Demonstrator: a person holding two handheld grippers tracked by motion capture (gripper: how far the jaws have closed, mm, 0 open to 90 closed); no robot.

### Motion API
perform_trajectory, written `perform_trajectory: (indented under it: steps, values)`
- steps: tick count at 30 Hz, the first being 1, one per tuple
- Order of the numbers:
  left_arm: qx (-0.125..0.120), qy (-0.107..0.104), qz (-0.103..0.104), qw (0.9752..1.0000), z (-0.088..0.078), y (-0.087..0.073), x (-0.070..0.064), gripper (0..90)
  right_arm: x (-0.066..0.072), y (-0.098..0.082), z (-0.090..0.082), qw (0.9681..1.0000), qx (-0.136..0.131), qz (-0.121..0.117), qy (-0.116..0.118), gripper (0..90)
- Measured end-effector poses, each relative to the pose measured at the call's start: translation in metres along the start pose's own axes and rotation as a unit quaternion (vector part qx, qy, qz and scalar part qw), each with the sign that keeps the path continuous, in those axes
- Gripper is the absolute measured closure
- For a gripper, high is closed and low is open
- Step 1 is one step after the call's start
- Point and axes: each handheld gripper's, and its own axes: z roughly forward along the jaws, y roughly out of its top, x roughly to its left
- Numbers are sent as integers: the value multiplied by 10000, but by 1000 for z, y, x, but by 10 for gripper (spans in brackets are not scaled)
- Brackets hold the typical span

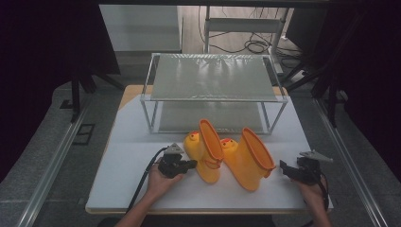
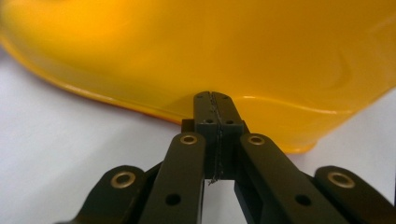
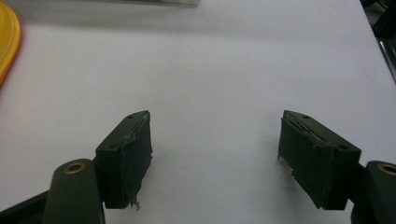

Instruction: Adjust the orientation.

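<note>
My left gripper (image 1: 193, 164): jaws together, empty, tips just short of the left yellow duck boot (image 1: 206, 152). Boot upright on the white table (image 1: 127, 165), shaft vertical, duck-face toe toward the wire rack (image 1: 213, 78). Right gripper (image 1: 283, 168): jaws apart, beside the right boot (image 1: 248, 158).

Two yellow boots (image 1: 204, 150) (image 1: 248, 158), one wire shelf rack (image 1: 213, 78), two grippers (image 1: 193, 164) (image 1: 283, 166).

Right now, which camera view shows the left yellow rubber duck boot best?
The high view: the whole left yellow rubber duck boot stands upright beside the shut left gripper. The left gripper view gives a blurred close-up of its side; the right gripper view looks elsewhere.
</note>
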Motion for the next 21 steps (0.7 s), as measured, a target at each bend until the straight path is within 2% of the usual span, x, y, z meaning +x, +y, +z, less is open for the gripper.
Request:
perform_trajectory:
  steps: [3,21]
  values:
    - [-21,-62,-12,10000,5,2,-2,897,0,0,0,10000,7,-3,11,254]
    - [-51,-99,-52,9999,8,2,-4,897,0,0,-1,10000,-19,-33,-3,256]
